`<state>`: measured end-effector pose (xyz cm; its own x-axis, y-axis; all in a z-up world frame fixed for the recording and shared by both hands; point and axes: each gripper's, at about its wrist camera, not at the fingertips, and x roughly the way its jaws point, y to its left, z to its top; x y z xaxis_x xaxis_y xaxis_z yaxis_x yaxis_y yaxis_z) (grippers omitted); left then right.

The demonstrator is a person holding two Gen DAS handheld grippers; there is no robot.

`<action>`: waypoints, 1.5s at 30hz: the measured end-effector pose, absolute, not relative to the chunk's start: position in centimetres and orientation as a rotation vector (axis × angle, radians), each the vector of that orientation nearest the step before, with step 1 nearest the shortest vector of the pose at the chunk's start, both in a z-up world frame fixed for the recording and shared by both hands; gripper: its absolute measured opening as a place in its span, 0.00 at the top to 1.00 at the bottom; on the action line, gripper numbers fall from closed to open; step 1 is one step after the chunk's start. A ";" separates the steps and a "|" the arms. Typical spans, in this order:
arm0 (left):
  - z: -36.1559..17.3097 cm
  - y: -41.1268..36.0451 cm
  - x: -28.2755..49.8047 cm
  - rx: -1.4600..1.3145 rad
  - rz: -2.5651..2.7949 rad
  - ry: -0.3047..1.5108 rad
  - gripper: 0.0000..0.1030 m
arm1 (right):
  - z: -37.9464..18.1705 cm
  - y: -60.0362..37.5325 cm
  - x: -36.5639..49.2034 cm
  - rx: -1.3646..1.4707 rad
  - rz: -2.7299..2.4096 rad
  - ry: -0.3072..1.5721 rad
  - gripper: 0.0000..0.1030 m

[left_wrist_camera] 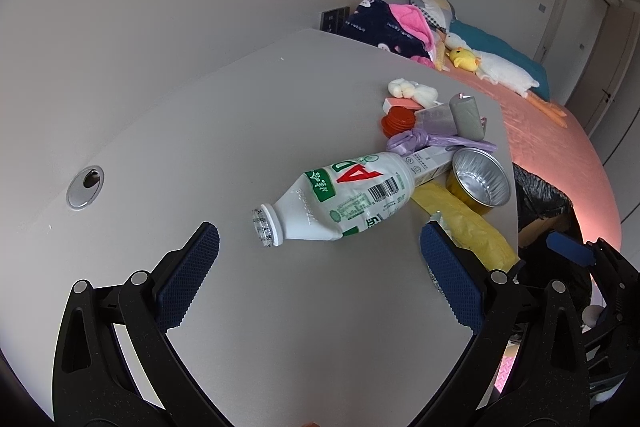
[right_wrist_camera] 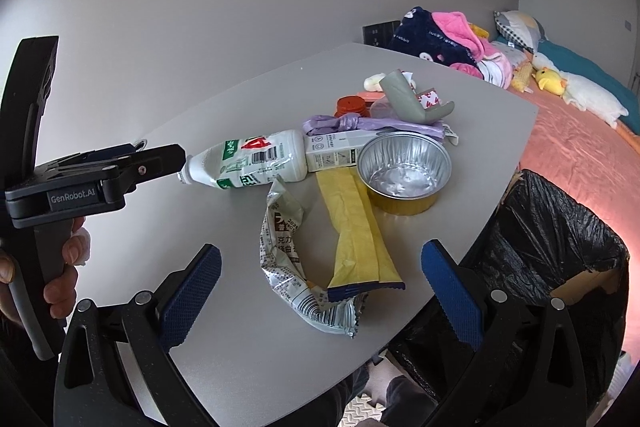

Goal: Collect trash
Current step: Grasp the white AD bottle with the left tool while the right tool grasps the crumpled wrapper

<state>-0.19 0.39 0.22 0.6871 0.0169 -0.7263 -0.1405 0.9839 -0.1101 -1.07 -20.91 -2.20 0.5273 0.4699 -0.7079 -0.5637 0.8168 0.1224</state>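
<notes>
Table (right_wrist_camera: 240, 327) trash hugs the edge beside bin (right_wrist_camera: 560, 235).

**Trash cluster on table, bin off the edge**

Right wrist view: bottle (right_wrist_camera: 256, 163) lies on its side at table (right_wrist_camera: 240, 327) centre, neck toward 9 o'clock, base touching a carton (right_wrist_camera: 332, 151) at 3. Foil cup (right_wrist_camera: 404, 167) just right of the carton. Flat pouch (right_wrist_camera: 360, 239) runs from the carton toward 6; crumpled wrapper (right_wrist_camera: 288, 259) beside it at 7. Knotted bag (right_wrist_camera: 344, 125) behind the bottle at 12. Lined bin (right_wrist_camera: 552, 235) off the table edge at 4.
</notes>
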 end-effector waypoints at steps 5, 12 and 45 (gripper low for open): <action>-0.2 1.0 0.0 -0.172 0.099 0.818 0.06 | -2.6 -19.8 -1.4 -0.147 0.668 0.811 0.11; -0.3 2.0 0.0 -0.215 0.053 0.796 0.06 | -3.9 -18.1 -1.4 -0.186 0.724 0.858 0.33; -4.1 -0.9 8.9 0.266 -0.198 0.981 0.06 | -6.8 -16.6 0.6 -0.127 0.760 0.981 0.71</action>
<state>8.88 -0.90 -4.13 0.5421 -0.0454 -0.8391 0.2837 0.9498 0.1319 0.56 -16.63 -6.84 0.3245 0.5230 -0.7882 -0.6326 0.7394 0.2302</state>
